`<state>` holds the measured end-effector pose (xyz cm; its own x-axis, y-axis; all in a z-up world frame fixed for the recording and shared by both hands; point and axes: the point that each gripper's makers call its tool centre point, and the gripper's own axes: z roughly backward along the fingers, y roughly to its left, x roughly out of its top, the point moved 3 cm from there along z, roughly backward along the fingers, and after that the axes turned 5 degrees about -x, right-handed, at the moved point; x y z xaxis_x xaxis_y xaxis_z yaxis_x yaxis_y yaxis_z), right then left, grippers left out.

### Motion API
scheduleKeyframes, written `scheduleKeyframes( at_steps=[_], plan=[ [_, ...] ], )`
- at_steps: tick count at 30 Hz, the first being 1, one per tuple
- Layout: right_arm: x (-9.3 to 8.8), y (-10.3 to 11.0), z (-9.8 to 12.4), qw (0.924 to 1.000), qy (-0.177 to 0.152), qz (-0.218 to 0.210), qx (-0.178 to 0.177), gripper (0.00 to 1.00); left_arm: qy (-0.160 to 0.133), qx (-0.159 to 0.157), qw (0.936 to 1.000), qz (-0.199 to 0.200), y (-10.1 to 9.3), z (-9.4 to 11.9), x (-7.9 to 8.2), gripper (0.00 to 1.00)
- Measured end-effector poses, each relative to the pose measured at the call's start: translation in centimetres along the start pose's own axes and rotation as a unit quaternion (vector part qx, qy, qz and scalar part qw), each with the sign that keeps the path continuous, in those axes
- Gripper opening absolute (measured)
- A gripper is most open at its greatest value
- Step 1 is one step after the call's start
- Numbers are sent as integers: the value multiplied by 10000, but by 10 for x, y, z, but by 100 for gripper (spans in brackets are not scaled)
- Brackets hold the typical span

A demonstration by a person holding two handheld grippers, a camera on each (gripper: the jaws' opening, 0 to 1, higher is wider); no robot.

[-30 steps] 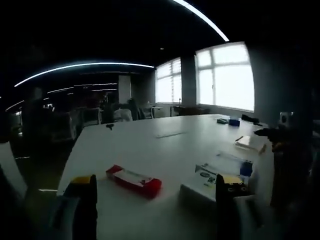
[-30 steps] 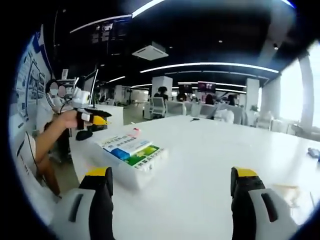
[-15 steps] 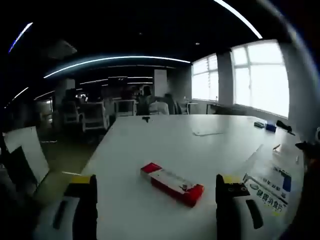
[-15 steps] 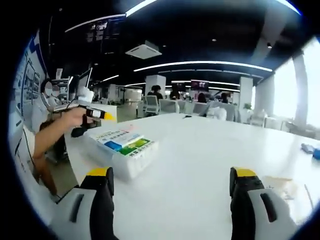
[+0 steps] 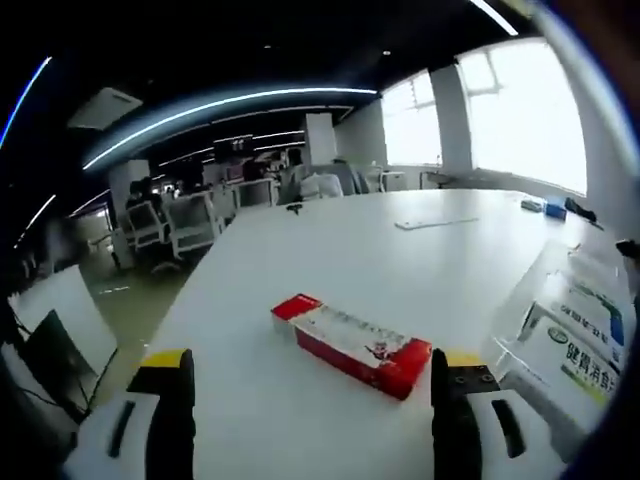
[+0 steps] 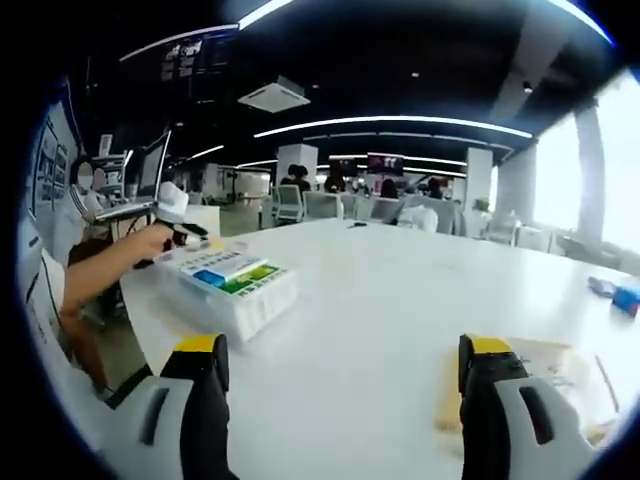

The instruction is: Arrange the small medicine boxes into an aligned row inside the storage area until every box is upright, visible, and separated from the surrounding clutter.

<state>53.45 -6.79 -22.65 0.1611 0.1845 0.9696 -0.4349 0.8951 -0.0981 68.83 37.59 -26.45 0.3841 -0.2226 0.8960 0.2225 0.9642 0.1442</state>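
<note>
In the left gripper view, the left gripper (image 5: 311, 385) hovers low over the long white table (image 5: 330, 250), jaws spread wide with nothing between them. Just ahead, between the jaw tips, a flat red-and-white medicine box (image 5: 350, 343) lies on its side, angled across the table. At the right edge sits a clear plastic storage bin (image 5: 565, 335) holding white-and-green medicine boxes (image 5: 590, 350).

In the right gripper view, a person's bare forearm and hand (image 6: 110, 265) reach in from the left, level with the table — touching the bin's far side. The right gripper (image 6: 340, 385) also stands wide apart and empty; a thin tan board (image 6: 545, 375) lies beside its right jaw.
</note>
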Motion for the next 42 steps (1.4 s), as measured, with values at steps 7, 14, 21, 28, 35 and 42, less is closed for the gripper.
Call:
scheduleKeyframes(
  at_steps=[7, 14, 21, 28, 35, 42],
  plan=[
    [-5, 6, -2, 9998, 157, 107, 59, 93, 63, 39, 9997, -241, 1, -9, -3, 99],
    [-3, 4, -6, 9999, 152, 62, -16, 92, 225, 457, 9987, 16, 36, 2, -19, 96],
    [-6, 5, -5, 9996, 240, 123, -68, 90, 102, 203, 9997, 132, 18, 0, -18, 97],
    [-5, 11, -6, 9997, 190, 137, -33, 91, 204, 140, 9990, 370, 6, -13, -22, 94],
    [-5, 11, -4, 9993, 277, 243, -44, 91, 204, 130, 9993, 296, 4, -20, -18, 89],
    [-2, 16, -9, 9992, 284, 285, -67, 90, 300, -76, 9991, 296, 7, -19, -20, 67]
  ],
)
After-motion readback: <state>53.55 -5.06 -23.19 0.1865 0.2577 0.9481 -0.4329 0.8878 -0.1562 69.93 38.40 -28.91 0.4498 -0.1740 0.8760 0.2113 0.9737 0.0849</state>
